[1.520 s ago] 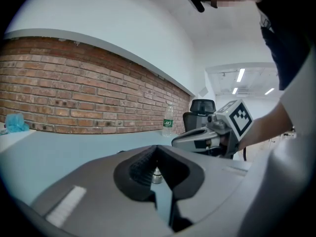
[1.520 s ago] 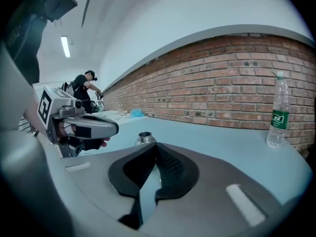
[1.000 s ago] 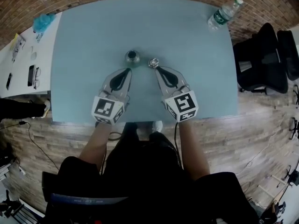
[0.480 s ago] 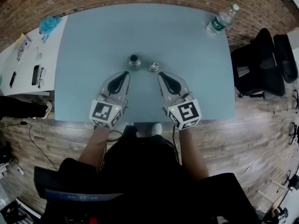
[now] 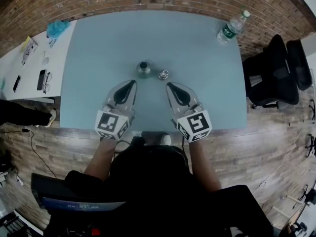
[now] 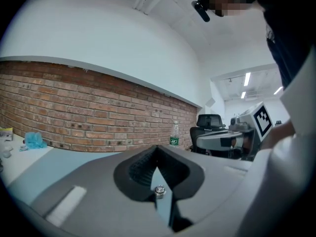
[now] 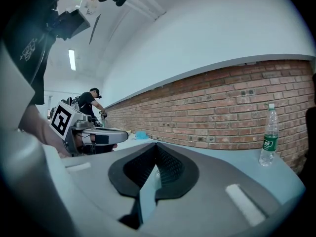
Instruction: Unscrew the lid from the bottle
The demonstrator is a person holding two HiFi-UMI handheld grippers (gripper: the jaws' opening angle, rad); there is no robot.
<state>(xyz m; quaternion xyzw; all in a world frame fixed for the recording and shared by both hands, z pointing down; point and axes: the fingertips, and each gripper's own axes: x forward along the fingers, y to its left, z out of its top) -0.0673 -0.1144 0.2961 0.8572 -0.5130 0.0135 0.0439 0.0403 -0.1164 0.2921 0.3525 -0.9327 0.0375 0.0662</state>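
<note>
I see the small bottle (image 5: pixel 143 69) standing upright near the middle of the counter (image 5: pixel 197 48). Its lid (image 5: pixel 163 74) lies on the counter just to the right of it, not touching it. My left gripper (image 5: pixel 131 82) is near the bottle, on my side of it, with its fingers (image 6: pixel 140 164) pressed together and nothing between them. My right gripper (image 5: pixel 169 85) is near the lid, its fingers (image 7: pixel 170 169) also together and empty. A water bottle (image 5: pixel 232 27) stands at the far right corner.
</note>
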